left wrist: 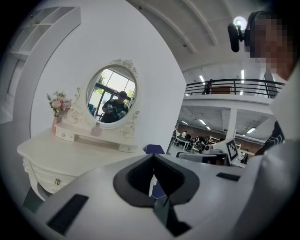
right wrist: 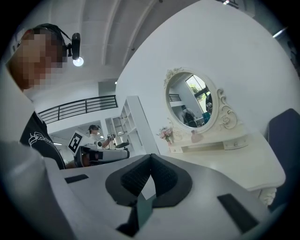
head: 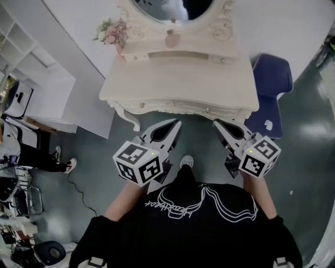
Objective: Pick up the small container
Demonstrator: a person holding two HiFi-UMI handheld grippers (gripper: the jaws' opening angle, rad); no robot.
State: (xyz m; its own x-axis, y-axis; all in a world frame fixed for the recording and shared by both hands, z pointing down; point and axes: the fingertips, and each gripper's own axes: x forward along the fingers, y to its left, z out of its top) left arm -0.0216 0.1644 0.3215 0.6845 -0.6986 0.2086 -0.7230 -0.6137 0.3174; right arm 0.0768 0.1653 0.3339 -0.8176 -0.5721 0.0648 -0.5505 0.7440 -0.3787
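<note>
The small container (head: 171,38) is a pale pink bottle standing on the raised back shelf of a cream dressing table (head: 178,78), just under the oval mirror (head: 172,8). Both grippers hover over the floor in front of the table, pointing at it. My left gripper (head: 177,124) is shut and holds nothing. My right gripper (head: 216,124) is also shut and empty. The left gripper view shows the container (left wrist: 96,130) far beyond the shut left gripper (left wrist: 152,157). From the right gripper view, the container (right wrist: 194,137) stands far past the shut right gripper (right wrist: 151,157).
A pink flower bunch (head: 111,32) stands at the table's back left corner. A dark blue chair (head: 269,89) is right of the table. White shelving (head: 21,47) lines the left wall. A person's legs (head: 42,157) and cables lie at the far left.
</note>
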